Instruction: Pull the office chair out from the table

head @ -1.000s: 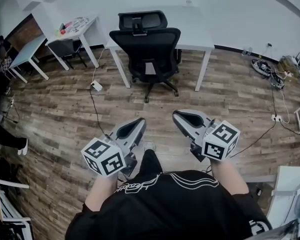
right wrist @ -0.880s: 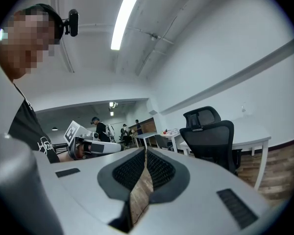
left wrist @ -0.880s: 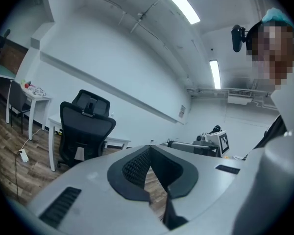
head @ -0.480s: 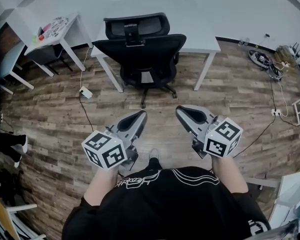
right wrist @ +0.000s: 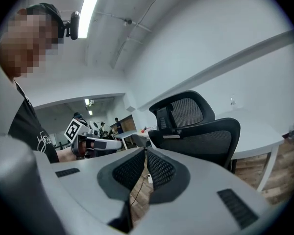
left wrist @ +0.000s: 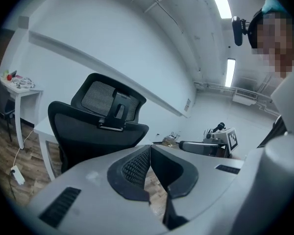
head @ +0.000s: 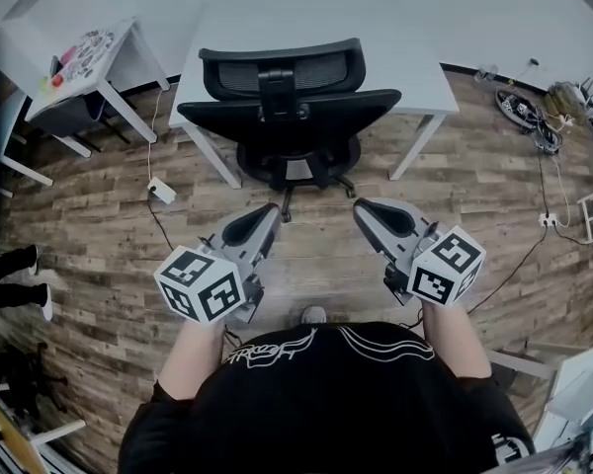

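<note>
A black mesh-backed office chair [head: 289, 117] with a headrest stands tucked under the white table [head: 395, 57], its back facing me. My left gripper [head: 267, 211] and right gripper [head: 364, 207] are side by side over the wood floor, a short way from the chair and not touching it. Both are shut with nothing between the jaws. In the left gripper view the chair [left wrist: 95, 126] rises to the left, beyond the closed left gripper [left wrist: 150, 149]. The right gripper view shows the chair [right wrist: 201, 136] to the right, past the closed right gripper [right wrist: 145, 153].
A smaller white table [head: 128, 67] with colourful items stands at the far left. A power strip [head: 160, 192] and its cable lie on the floor left of the chair. Cables and gear [head: 529, 117] lie at the right, and a person's feet [head: 20, 275] show at the left edge.
The chair and table have come nearer and look larger in the head view. Both grippers have moved forward towards the chair and stayed shut.
</note>
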The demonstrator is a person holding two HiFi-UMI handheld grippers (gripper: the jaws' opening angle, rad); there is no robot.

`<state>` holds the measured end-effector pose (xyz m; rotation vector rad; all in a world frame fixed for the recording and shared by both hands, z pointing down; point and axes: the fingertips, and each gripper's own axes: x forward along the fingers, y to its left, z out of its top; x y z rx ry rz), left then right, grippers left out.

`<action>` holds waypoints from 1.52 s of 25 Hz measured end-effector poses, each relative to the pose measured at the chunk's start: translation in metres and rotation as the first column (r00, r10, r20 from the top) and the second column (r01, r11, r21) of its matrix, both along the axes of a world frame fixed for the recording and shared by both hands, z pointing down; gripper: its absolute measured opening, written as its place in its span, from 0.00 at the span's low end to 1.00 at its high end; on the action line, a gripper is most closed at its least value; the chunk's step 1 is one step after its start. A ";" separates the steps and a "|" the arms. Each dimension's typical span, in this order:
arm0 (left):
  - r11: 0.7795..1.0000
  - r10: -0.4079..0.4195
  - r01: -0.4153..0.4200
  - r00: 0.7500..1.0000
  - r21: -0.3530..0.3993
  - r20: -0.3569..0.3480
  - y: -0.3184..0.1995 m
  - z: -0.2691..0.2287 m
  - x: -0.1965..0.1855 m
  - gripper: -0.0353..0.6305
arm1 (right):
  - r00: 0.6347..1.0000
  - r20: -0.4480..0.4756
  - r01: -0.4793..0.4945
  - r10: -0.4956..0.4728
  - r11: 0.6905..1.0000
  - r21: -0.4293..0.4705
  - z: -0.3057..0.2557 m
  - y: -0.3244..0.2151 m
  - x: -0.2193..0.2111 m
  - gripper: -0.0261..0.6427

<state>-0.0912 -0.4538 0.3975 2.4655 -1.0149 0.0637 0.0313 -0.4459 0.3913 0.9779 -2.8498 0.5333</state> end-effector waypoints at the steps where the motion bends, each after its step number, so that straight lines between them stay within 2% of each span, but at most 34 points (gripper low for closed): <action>1: 1.000 0.004 -0.004 1.000 0.009 0.010 -0.008 0.002 -0.005 0.06 | 1.000 -0.011 -0.004 0.004 1.000 0.006 0.001 -0.006 -0.001 0.10; 6: 1.000 -0.016 0.015 0.999 0.022 0.051 -0.036 0.018 -0.033 0.06 | 0.995 -0.090 -0.036 0.039 0.999 0.033 0.009 -0.030 0.010 0.10; 10: 0.996 -0.038 0.029 0.993 0.079 0.115 -0.052 0.021 -0.054 0.07 | 0.981 -0.182 -0.051 0.064 0.996 0.071 0.013 -0.044 0.026 0.10; 13: 0.995 -0.036 0.023 0.990 0.095 0.137 -0.065 0.020 -0.071 0.07 | 0.968 -0.234 -0.071 0.087 0.995 0.073 0.016 -0.061 0.039 0.10; 16: 0.988 -0.097 0.072 0.977 0.135 0.190 -0.085 0.017 -0.093 0.07 | 0.960 -0.258 -0.088 0.108 0.992 0.089 0.015 -0.082 0.053 0.10; 18: 0.979 -0.149 0.111 0.961 0.169 0.234 -0.100 0.014 -0.109 0.10 | 0.950 -0.287 -0.099 0.125 0.990 0.102 0.015 -0.096 0.061 0.10; 22: 0.959 -0.227 0.159 0.928 0.236 0.296 -0.135 0.008 -0.131 0.25 | 0.926 -0.355 -0.092 0.128 0.989 0.116 0.016 -0.129 0.073 0.11; 23: 0.953 -0.246 0.168 0.914 0.252 0.321 -0.144 0.010 -0.136 0.27 | 0.921 -0.370 -0.082 0.120 0.990 0.117 0.017 -0.136 0.074 0.13; 26: 0.948 -0.262 0.145 0.860 0.282 0.439 -0.163 0.021 -0.146 0.33 | 0.896 -0.432 -0.045 0.098 0.990 0.132 0.021 -0.156 0.078 0.29; 28: 0.947 -0.261 0.104 0.800 0.303 0.540 -0.175 0.030 -0.148 0.39 | 0.867 -0.485 -0.033 0.110 0.986 0.164 0.020 -0.169 0.084 0.34; 31: 0.949 -0.256 0.049 0.696 0.312 0.671 -0.192 0.045 -0.154 0.40 | 0.808 -0.571 -0.012 0.142 0.974 0.226 0.021 -0.188 0.092 0.38; 34: 0.951 -0.244 -0.001 0.613 0.309 0.751 -0.206 0.056 -0.159 0.43 | 0.743 -0.648 0.030 0.167 0.959 0.282 0.023 -0.205 0.096 0.40; 38: 0.943 -0.249 -0.067 0.507 0.325 0.825 -0.223 0.067 -0.169 0.43 | 0.641 -0.750 0.104 0.166 0.948 0.299 0.040 -0.220 0.096 0.42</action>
